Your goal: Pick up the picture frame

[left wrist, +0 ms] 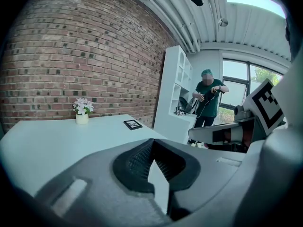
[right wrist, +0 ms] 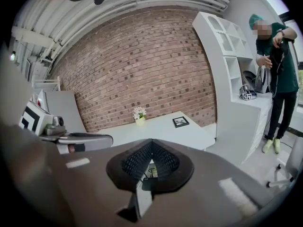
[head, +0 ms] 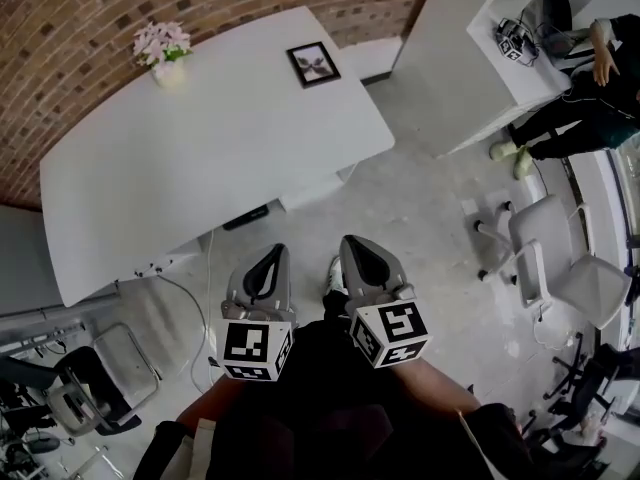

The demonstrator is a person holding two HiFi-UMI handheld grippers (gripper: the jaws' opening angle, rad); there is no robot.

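No words, numbers or brand names can be read anywhere in the room. The only signs are black-and-white square code markers. They stand on the cubes of the left gripper (head: 274, 252) and the right gripper (head: 351, 241), nearest the camera, and on a small device (head: 515, 40) on the far right counter (head: 470, 88).

Right gripper (right wrist: 151, 148), jaws together and empty, faces the table (right wrist: 156, 132). On the table, the frame (right wrist: 180, 122) lies right of the flowers (right wrist: 139, 113).

Office: white desks (head: 200, 138), swivel chairs (head: 562, 268), brick wall (head: 90, 28).
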